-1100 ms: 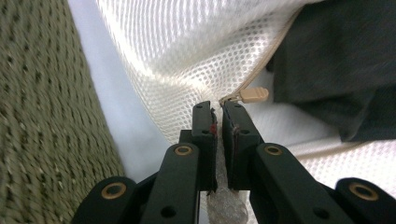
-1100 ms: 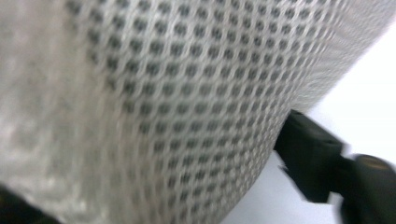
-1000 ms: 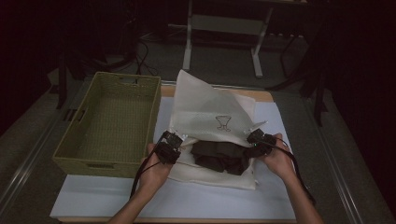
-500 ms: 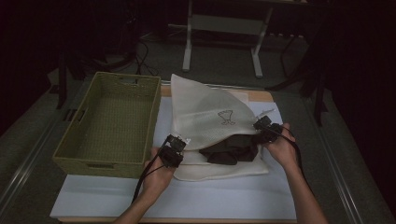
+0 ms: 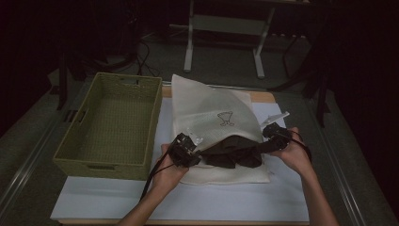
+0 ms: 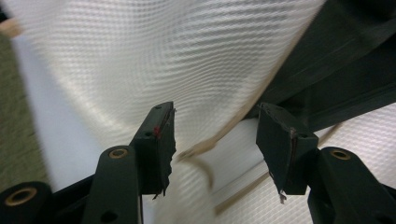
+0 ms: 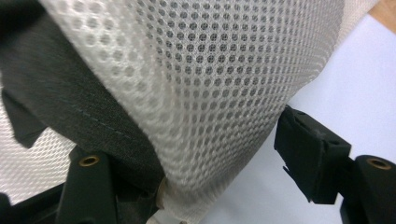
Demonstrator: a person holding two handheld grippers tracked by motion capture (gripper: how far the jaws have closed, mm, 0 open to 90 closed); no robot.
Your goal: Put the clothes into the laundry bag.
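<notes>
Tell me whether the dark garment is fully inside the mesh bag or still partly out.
Partly out. In the high view the dark garment lies bunched at the mesh bag mouth, uncovered, between both grippers.

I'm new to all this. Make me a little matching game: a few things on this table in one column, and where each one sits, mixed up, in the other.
Things:
1. woven basket
2. white mesh bag
3. dark garment
4. left gripper

Places or states:
A. halfway into the bag's opening, between the two hands
B. at the left edge of the table, nothing in it
C. at the bag's left corner, jaws apart
D. lying on the white sheet in the middle, with a small printed mark

Pairs: 1-B, 2-D, 3-A, 4-C
</notes>
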